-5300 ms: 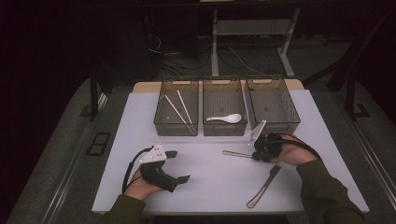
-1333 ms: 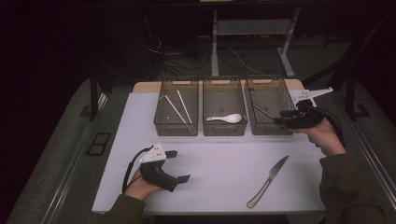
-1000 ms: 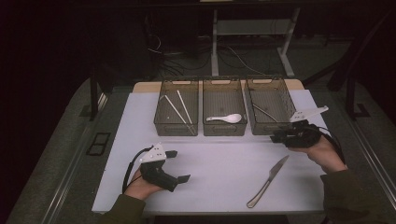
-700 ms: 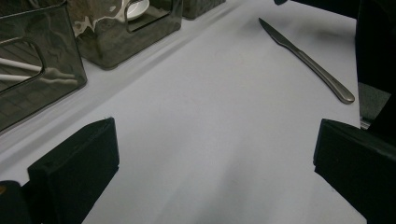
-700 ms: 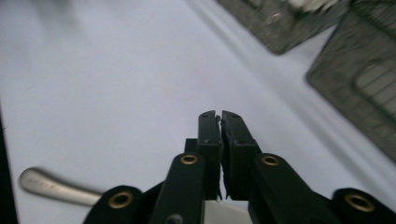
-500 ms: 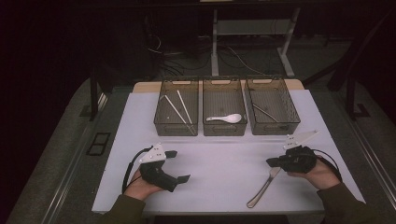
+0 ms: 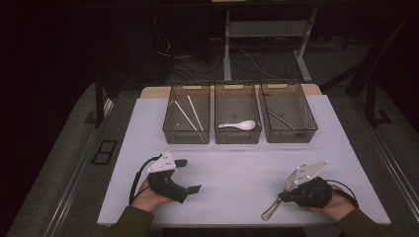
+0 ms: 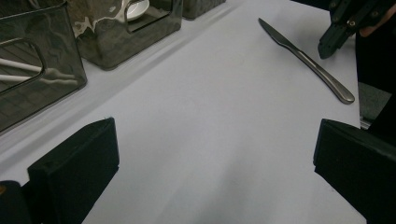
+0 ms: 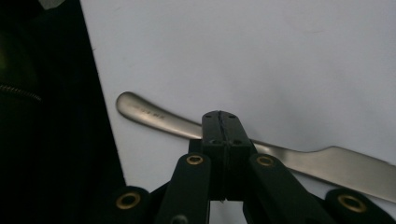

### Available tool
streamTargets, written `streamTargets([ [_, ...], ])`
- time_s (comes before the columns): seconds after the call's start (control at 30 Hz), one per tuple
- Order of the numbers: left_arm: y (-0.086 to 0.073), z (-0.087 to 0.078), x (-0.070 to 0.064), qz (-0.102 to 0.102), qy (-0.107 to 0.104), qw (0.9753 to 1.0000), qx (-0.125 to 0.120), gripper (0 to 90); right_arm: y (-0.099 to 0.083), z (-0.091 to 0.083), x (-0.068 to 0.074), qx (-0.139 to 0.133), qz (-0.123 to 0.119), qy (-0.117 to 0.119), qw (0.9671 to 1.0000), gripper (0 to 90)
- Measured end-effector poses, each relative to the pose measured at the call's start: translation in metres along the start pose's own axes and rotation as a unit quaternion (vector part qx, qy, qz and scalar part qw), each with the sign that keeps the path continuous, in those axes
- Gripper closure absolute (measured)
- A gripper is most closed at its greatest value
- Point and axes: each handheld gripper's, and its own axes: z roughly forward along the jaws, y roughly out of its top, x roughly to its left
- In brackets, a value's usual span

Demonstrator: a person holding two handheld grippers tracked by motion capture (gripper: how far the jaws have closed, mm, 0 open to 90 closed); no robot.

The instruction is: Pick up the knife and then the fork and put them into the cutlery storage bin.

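Note:
A metal table knife (image 7: 270, 212) lies at the front right of the white table, its handle toward the front edge. My right gripper (image 7: 282, 196) is down over the middle of it. In the right gripper view the jaws (image 9: 220, 122) are pressed together with no gap, and the knife (image 9: 154, 116) runs across underneath them, flat on the table. My left gripper (image 7: 188, 175) rests at the front left, open wide with nothing between its jaws. From the left gripper view (image 8: 215, 140) I see the knife (image 8: 303, 58) and the right gripper (image 8: 329, 44) across the table.
Three dark see-through bins stand in a row at the back. The left bin (image 7: 174, 129) holds chopsticks (image 7: 188, 115), the middle bin (image 7: 237, 136) a white spoon (image 7: 239, 125), the right bin (image 7: 309, 116) a thin metal utensil (image 7: 280, 118).
The right hand came back from the right bin toward the front of the table and lowered its gripper over the knife. The left gripper stayed put.

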Motion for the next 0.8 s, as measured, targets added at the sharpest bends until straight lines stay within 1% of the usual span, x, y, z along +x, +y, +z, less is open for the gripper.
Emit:
streamTargets([
  [0.1, 0.000, 0.000, 0.000, -0.001, 0.000, 1.0000, -0.001, 0.0, -0.001, 0.005, 0.005, 0.008, -0.008, 0.005, 0.9999, 89.5],
  [0.2, 0.000, 0.000, 0.000, -0.001, 0.000, 1.0000, -0.001, 0.0, -0.001, 0.009, 0.008, 0.012, -0.013, 0.009, 0.9998, 89.5],
  [0.27, 0.000, 0.000, 0.000, -0.001, 0.000, 1.0000, -0.001, 0.0, -0.001, 0.011, 0.009, 0.018, -0.014, 0.016, 0.9996, 89.5],
  [0.3, 0.000, 0.000, 0.000, -0.001, 0.000, 1.0000, -0.002, 0.0, 0.000, 0.012, 0.010, 0.020, -0.019, 0.018, 0.9995, 89.5],
  [0.33, 0.000, 0.000, 0.000, -0.001, 0.000, 1.0000, -0.001, 0.0, 0.000, 0.012, 0.010, 0.018, -0.021, 0.021, 0.9994, 89.5],
  [0.4, 0.000, 0.000, 0.000, -0.001, 0.000, 1.0000, 0.000, 0.0, 0.001, 0.013, 0.010, 0.017, -0.028, 0.019, 0.9993, 89.5],
  [0.43, 0.000, 0.001, 0.000, -0.001, -0.001, 1.0000, -0.001, 0.0, 0.001, 0.013, 0.011, 0.016, -0.027, 0.018, 0.9993, 89.5],
  [0.5, 0.000, 0.000, 0.000, 0.000, 0.000, 1.0000, 0.000, 0.0, 0.001, 0.014, 0.011, 0.017, -0.033, 0.023, 0.9990, 89.5],
  [0.53, 0.000, 0.000, 0.000, 0.000, 0.000, 1.0000, -0.001, 0.0, 0.002, 0.014, 0.011, 0.019, -0.044, 0.022, 0.9986, 89.5],
  [0.6, 0.000, 0.000, 0.000, -0.001, 0.000, 1.0000, -0.001, 0.0, 0.003, 0.015, 0.012, 0.019, -0.045, 0.018, 0.9986, 89.5],
  [0.63, 0.000, 0.000, 0.000, -0.001, 0.000, 1.0000, -0.001, 0.0, 0.004, 0.016, 0.013, 0.017, -0.037, 0.021, 0.9989, 89.6],
  [0.67, 0.000, 0.001, 0.000, -0.001, 0.000, 1.0000, -0.001, 0.0, 0.004, 0.016, 0.012, 0.018, -0.047, 0.016, 0.9986, 89.6],
  [0.73, 0.000, 0.000, 0.000, 0.000, 0.000, 1.0000, 0.000, 0.0, 0.006, 0.018, 0.012, 0.016, -0.051, 0.014, 0.9985, 89.6],
  [0.8, 0.000, 0.001, 0.000, 0.000, 0.000, 1.0000, 0.000, 0.0, 0.008, 0.020, 0.012, 0.015, -0.048, 0.013, 0.9987, 89.6],
])
